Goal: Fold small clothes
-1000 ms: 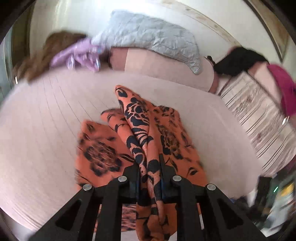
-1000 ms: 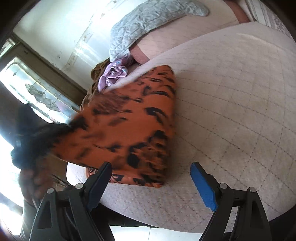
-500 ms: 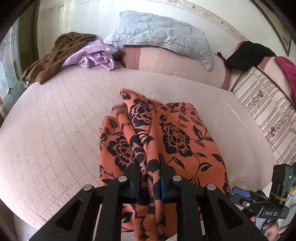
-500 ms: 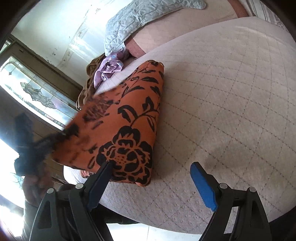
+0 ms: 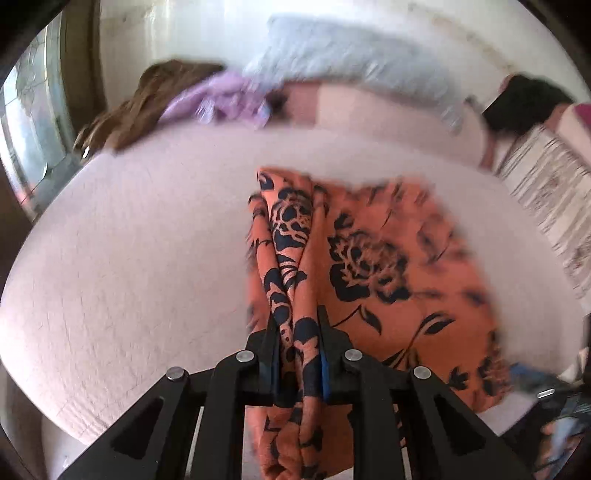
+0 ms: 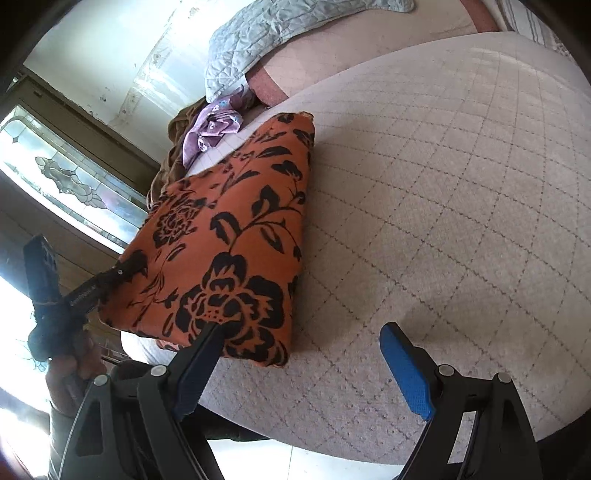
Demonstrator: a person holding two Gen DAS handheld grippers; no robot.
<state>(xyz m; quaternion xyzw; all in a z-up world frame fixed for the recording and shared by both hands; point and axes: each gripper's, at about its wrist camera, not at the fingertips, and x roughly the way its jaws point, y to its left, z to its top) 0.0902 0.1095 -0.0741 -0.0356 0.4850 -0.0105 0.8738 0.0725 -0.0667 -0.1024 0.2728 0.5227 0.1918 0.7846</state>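
Orange floral garment (image 5: 388,266) lies on quilted bed cover (image 6: 443,206), near the cover's front edge, well apart from grey pillow (image 6: 266,33) at the far side. Garment already doubled over: clean fold edge on the side twd open cover, approx rectangular.

L gripper (image 5: 297,354): tongs clamped on a bunched edge of garment; that edge is lifted off the cover, rest lies flat.

R gripper (image 6: 306,365): tongs wide apart, nothing between; one finger over garment's near corner.

Status (judged): partway. Remaining: lay held edge across, smooth, release. Purple cloth (image 6: 214,127) + brown cloth (image 6: 173,155) heaped by pillow look unfolded.
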